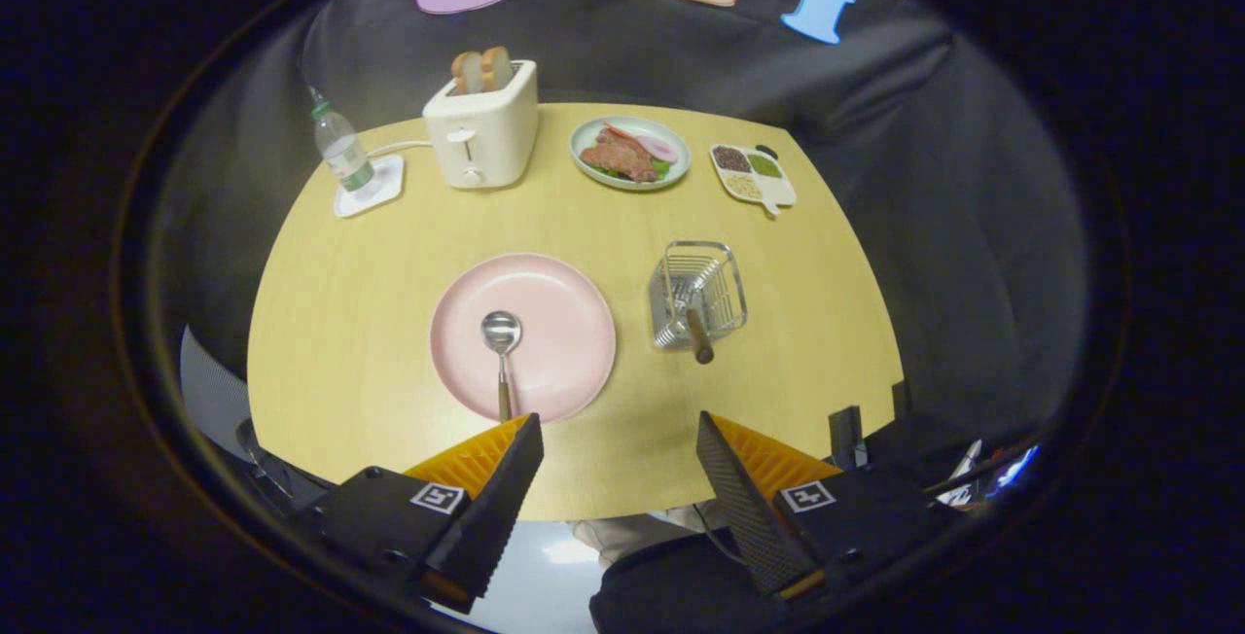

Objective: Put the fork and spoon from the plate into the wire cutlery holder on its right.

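The gripper (619, 440) hangs over the table's near edge, its two fingers spread wide with nothing between them. The table (389, 255) beneath is pale wood with a rounded outline. Just beyond the fingers, toward the near edge and slightly left of the middle, sits a round pink plate (564, 323). On it lies the spoon (501, 347): a shiny metal bowl near the plate's centre and a slim handle with a brown wooden end pointing back toward the left finger. Right of the plate, apart from it, stands the wire cutlery holder (715, 289), a silvery open basket; a brown wooden handle (699, 334) sticks out of it toward the near edge, its working end hidden among the wires. Along the far edge stand a cream toaster (483, 133) with bread in its slots, a plate of food (630, 154), a small divided dish (753, 175), and at the far left a water bottle (341, 146) on a white coaster (373, 189).
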{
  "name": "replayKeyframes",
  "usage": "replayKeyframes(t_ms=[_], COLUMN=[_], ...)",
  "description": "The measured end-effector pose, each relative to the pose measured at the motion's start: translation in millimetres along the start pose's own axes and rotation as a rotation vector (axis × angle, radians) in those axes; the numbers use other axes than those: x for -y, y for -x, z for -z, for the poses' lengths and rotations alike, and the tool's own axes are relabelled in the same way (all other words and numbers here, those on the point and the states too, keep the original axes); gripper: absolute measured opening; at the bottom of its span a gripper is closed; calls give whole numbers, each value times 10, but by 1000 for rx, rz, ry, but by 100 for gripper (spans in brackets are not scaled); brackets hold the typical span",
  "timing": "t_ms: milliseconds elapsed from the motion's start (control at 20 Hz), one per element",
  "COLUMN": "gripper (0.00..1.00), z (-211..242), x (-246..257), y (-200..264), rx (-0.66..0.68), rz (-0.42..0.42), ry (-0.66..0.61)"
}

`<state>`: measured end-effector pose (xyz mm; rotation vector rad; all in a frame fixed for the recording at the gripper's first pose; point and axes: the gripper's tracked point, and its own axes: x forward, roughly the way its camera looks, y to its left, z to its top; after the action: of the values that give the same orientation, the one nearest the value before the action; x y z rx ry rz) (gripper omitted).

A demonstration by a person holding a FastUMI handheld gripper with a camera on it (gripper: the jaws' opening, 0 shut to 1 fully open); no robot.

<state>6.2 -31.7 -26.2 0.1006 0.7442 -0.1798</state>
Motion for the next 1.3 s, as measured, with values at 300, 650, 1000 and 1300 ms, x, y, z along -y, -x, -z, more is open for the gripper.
replayKeyframes(t_ms=[300, 650, 1000, 1300], gripper=[100, 100, 100, 100], z=[188, 355, 447, 649], x=[-353, -665, -892, -963], y=[-179, -488, -707, -925], rx=[87, 212, 328, 365], rz=[-40, -72, -90, -83], ry=[51, 37, 21, 0])
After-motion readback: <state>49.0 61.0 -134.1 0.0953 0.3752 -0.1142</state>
